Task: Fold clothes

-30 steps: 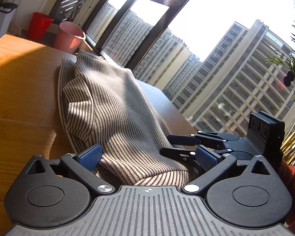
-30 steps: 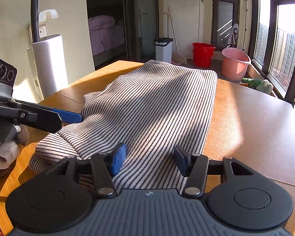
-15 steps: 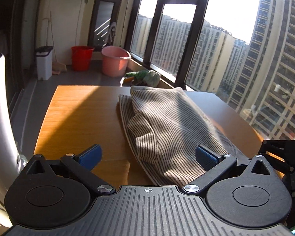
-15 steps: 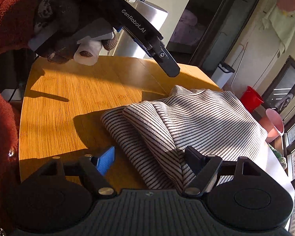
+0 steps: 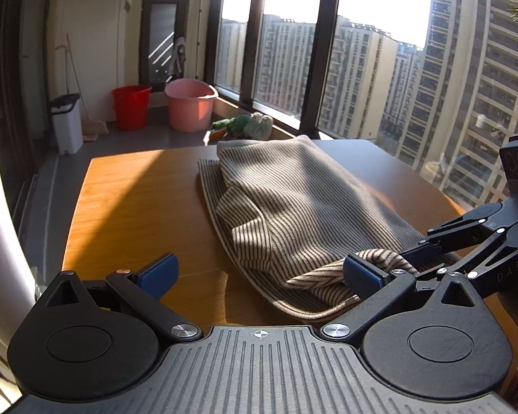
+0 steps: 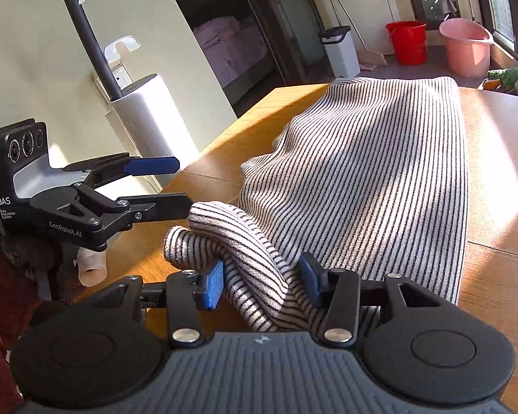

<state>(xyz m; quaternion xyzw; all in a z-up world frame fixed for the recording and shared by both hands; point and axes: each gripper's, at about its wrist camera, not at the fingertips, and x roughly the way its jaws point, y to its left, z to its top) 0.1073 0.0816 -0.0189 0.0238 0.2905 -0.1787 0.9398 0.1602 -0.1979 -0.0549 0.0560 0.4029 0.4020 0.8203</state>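
— Where's the garment?

— The striped sweater [image 5: 293, 207] lies lengthwise on the wooden table [image 5: 131, 200], its far end toward the window side, part in sun and part in shade. In my right wrist view the same sweater [image 6: 373, 172] runs away from me toward the far table edge.

— What has your right gripper got?

— My right gripper [image 6: 264, 284] has its blue pads pressed in on a bunched fold at the near end of the sweater, lifted into a rounded hump above the table. Cloth fills the gap between the pads. From my left camera that gripper [image 5: 428, 250] comes in from the right with its fingers drawn together on the raised knit.

— And your left one?

— My left gripper [image 5: 259, 274] stands wide apart and holds nothing. Its left pad is over bare wood; its right pad sits just beside the raised fold, and I cannot tell whether it touches it. From the right camera my left gripper [image 6: 176, 184] hangs spread to the left of the hump, one finger tip right next to the cloth.

— Anything else around?

— A red bucket [image 5: 131, 107], a pink basin [image 5: 190, 108] and a white bin [image 5: 65, 122] on the floor beyond the table, and a white cylinder [image 6: 148, 117] by the wall.
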